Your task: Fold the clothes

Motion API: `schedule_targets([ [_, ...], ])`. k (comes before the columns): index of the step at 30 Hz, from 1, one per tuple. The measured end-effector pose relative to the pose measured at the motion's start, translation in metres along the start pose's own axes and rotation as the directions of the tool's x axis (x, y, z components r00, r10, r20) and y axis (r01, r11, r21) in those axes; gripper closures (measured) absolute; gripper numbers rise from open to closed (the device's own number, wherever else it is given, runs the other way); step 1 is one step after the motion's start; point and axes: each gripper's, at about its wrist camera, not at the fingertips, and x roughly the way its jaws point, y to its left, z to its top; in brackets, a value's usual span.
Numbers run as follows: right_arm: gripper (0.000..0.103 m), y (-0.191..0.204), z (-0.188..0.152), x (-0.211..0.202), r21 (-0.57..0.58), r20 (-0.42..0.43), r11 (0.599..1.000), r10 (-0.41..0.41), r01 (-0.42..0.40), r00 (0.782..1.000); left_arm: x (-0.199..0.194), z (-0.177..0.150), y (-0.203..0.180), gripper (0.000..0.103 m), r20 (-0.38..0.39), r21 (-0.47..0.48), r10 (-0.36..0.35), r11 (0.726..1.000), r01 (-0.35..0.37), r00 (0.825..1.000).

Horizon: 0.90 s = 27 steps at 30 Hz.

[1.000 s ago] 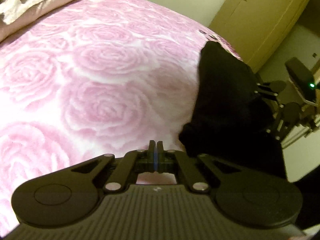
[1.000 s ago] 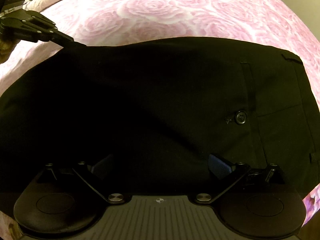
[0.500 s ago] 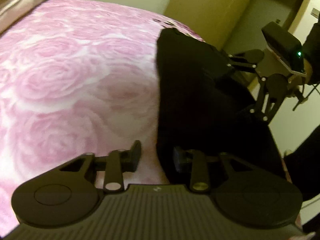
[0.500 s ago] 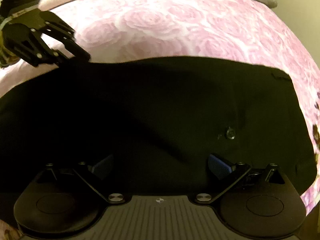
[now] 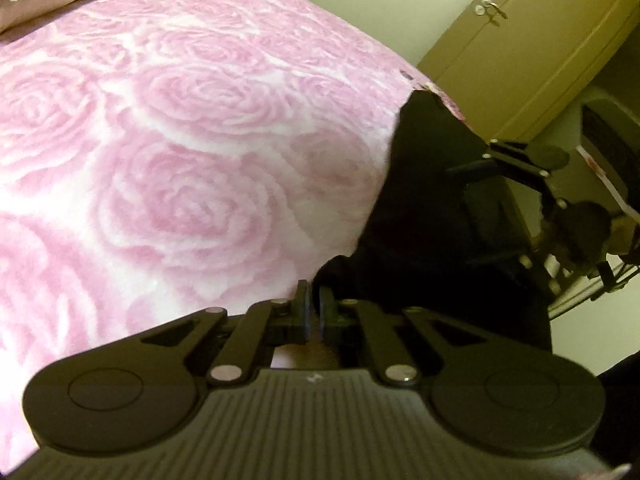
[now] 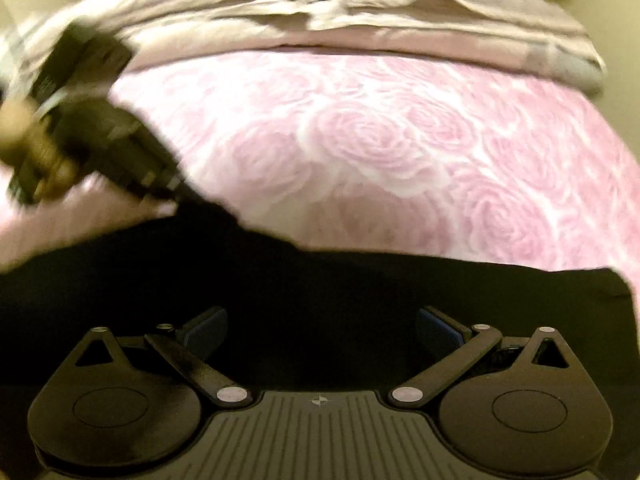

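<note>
Black trousers [image 5: 420, 200] lie along the near edge of a pink rose-patterned bed cover [image 5: 180, 160]. My left gripper [image 5: 315, 286] is at their left corner, its jaws closing to a thin slit. In the right wrist view that corner of the trousers [image 6: 320, 280] is drawn up to the tip of the left gripper [image 6: 176, 196], which a hand [image 6: 24, 136] holds. My right gripper [image 6: 320, 320] hovers over the trousers' near part with its jaws wide open and nothing pinched. In the left wrist view the right gripper [image 5: 472, 160] shows at the right, above the cloth.
Folded beige bedding [image 6: 360, 12] lies along the far side of the bed cover [image 6: 400, 140]. A tan wardrobe [image 5: 520, 40] with a key in its door stands beyond the bed's corner. Bare pink cover stretches between the trousers and the bedding.
The left jaws were shut, opened beside the trousers' corner half a second ago, and have come together again. The right gripper has drawn back, so more bed and bedding show above the trousers.
</note>
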Motion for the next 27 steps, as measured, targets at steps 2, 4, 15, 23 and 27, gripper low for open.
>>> schedule_targets([
  [2,0.000,-0.015,0.001,0.012,0.067,-0.019,0.998,-0.014,0.016,1.000,-0.013,-0.002,0.004,0.100,-0.004,-0.029,0.055,0.998,-0.056,0.998],
  [4,0.000,-0.027,-0.005,0.018,0.064,-0.047,0.996,-0.056,0.059,0.997,-0.028,-0.004,0.005,0.098,-0.004,-0.051,0.121,0.991,-0.121,0.993],
  [15,0.000,-0.049,-0.010,-0.021,0.024,0.063,0.988,-0.155,0.154,0.986,-0.004,0.014,-0.069,0.098,-0.013,0.009,0.087,0.996,-0.087,0.996],
  [23,0.001,-0.065,-0.026,0.011,-0.144,0.064,0.987,-0.060,0.068,0.996,0.024,0.013,-0.062,0.100,-0.069,0.001,0.121,0.993,-0.122,0.990],
  [27,0.001,-0.102,-0.048,-0.005,0.033,0.016,0.984,-0.176,0.176,0.984,0.015,0.011,-0.047,0.100,-0.069,-0.036,0.161,0.986,-0.164,0.985],
])
